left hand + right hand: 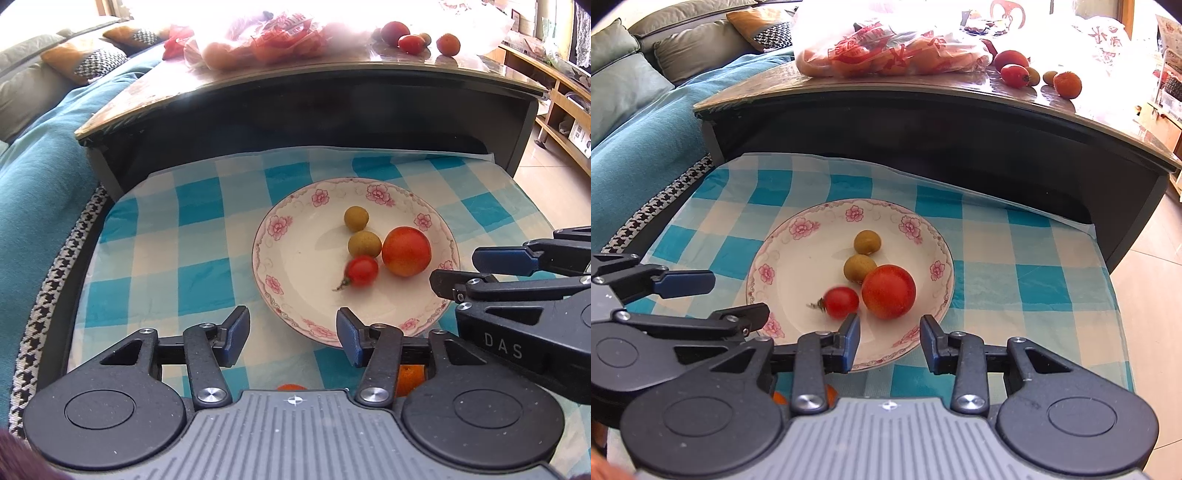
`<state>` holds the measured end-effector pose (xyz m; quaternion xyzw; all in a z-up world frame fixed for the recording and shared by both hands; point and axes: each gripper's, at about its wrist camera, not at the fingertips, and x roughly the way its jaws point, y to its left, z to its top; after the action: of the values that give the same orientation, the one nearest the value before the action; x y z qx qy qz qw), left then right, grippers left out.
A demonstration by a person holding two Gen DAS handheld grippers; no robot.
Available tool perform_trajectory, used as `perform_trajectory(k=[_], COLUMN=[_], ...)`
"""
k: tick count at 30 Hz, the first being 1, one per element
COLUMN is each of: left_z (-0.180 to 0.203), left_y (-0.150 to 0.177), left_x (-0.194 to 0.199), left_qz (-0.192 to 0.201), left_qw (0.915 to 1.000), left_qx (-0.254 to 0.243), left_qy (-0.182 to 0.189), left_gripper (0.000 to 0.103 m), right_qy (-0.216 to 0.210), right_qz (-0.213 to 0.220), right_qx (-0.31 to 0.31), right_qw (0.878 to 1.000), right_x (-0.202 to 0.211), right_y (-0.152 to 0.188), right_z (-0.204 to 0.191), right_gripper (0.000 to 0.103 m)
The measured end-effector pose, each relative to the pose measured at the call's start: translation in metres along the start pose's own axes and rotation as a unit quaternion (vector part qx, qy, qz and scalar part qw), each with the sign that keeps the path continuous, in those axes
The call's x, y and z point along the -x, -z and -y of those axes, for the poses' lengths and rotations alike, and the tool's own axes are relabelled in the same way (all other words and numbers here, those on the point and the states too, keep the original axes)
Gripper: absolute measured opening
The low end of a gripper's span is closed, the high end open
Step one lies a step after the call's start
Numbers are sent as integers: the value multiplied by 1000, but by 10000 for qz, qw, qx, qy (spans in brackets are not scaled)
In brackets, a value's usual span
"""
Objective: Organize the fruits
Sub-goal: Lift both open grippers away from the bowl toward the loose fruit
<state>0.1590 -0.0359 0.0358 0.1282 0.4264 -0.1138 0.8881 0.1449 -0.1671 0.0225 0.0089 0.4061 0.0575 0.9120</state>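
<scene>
A white plate with pink flowers (295,236) (798,273) sits on a blue checked cloth. It holds a large red-orange tomato (406,251) (888,291), a small red cherry tomato (362,271) (842,302) and two small green-brown fruits (356,218) (364,244) (867,242) (859,267). My left gripper (291,338) is open and empty at the plate's near left rim. My right gripper (889,345) is open and empty at the plate's near rim, just short of the tomatoes. An orange fruit (410,378) (779,398) lies partly hidden under the grippers.
A dark coffee table (295,110) stands behind the cloth. On it are a plastic bag of oranges (886,48) and loose red and orange fruits (1034,74). A teal sofa (37,166) is at left, tiled floor at right.
</scene>
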Motion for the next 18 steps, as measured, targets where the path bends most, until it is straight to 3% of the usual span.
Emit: perform_trajectory(k=[18], left_z=[-2], left_y=[15], left_x=[14], left_qz=[-25], left_qw=[10000], left_qx=[-23], left_qy=[27], left_gripper=[64], right_qy=[-7], right_qz=[100], right_qx=[34], right_qw=[9999], right_x=[16], right_y=[5], right_z=[-4], right_gripper=[43])
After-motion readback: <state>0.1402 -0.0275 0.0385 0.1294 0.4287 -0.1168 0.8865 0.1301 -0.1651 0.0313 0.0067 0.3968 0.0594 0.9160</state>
